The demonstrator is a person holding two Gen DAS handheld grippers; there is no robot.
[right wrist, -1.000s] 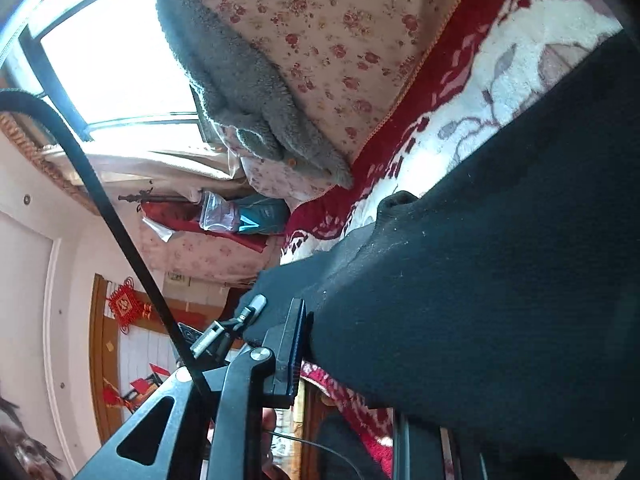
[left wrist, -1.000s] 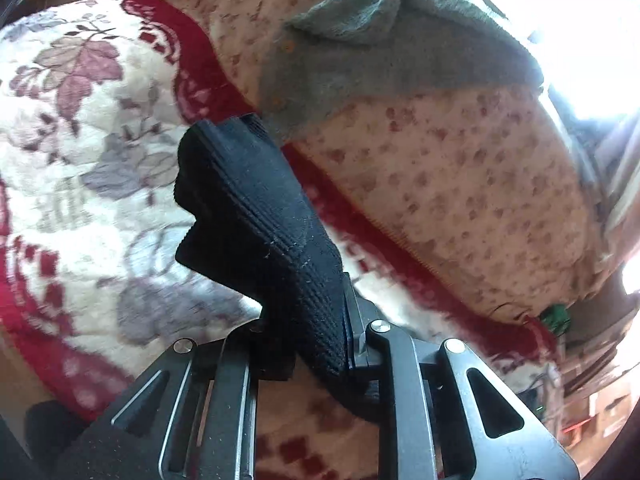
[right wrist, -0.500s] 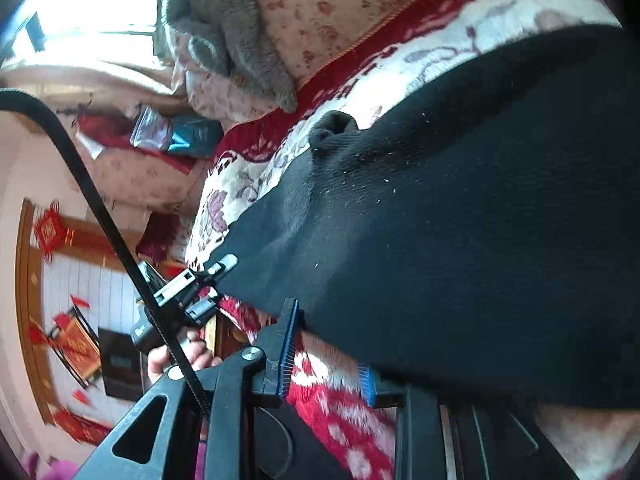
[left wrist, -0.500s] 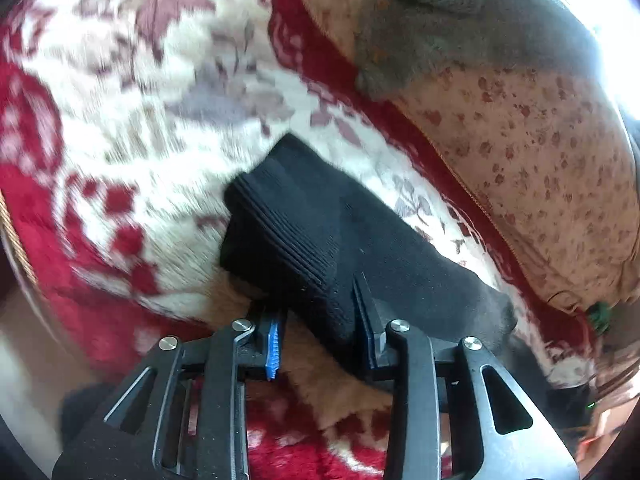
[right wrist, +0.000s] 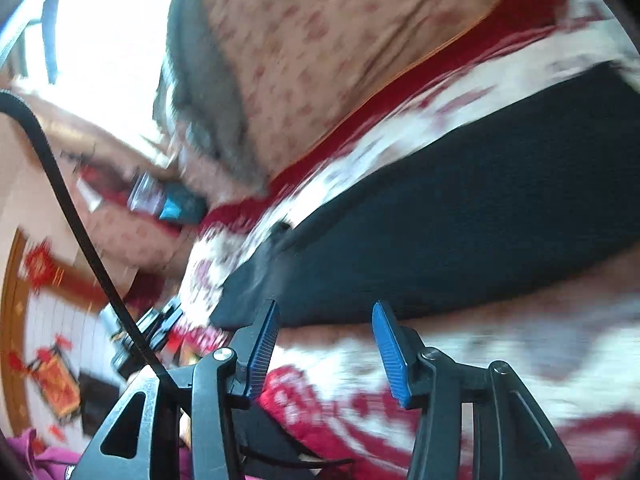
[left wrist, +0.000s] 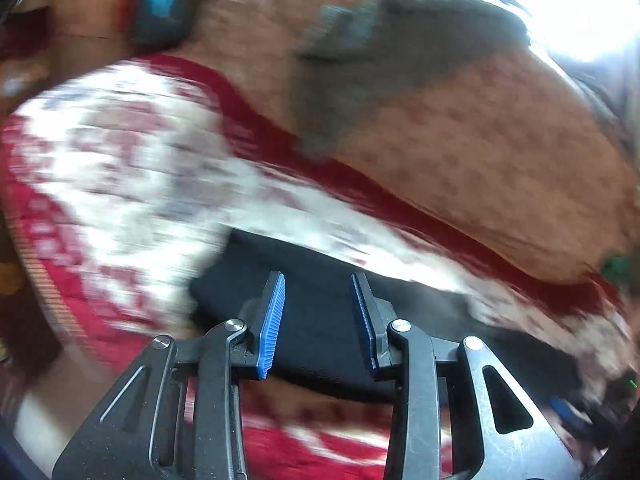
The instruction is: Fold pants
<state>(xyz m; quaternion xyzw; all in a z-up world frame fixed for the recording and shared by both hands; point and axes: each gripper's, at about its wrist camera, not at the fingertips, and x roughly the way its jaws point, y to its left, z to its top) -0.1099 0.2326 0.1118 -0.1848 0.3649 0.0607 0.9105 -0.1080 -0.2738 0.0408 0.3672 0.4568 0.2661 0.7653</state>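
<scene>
My left claw stands open, its blue pads spread with nothing between them, just above the black pants. My right claw is open too, empty, its tips just short of the near edge of the same cloth. The pants lie as a flat dark band on the red and white flowered blanket of the bed, near its front edge, with the speckled quilt and a grey fleece piled well behind them.

What worries me: both views are smeared with motion, so I judge my hands are moving fast. With the claws open so close to the cloth, a fingertip could snag a layer and drag the fold askew, or lift the top layer off the one beneath. The pants also sit close to the bed's front edge, so a careless nudge could slide them toward it. I cannot tell from here whether the layers line up, and a crooked edge would carry into any next fold.

The left view shows only one end of the pants, right under my pads. The right view shows the long run of the band across the blanket, a small bump on its far edge, and the black cable hanging beside my claw, which could catch.
</scene>
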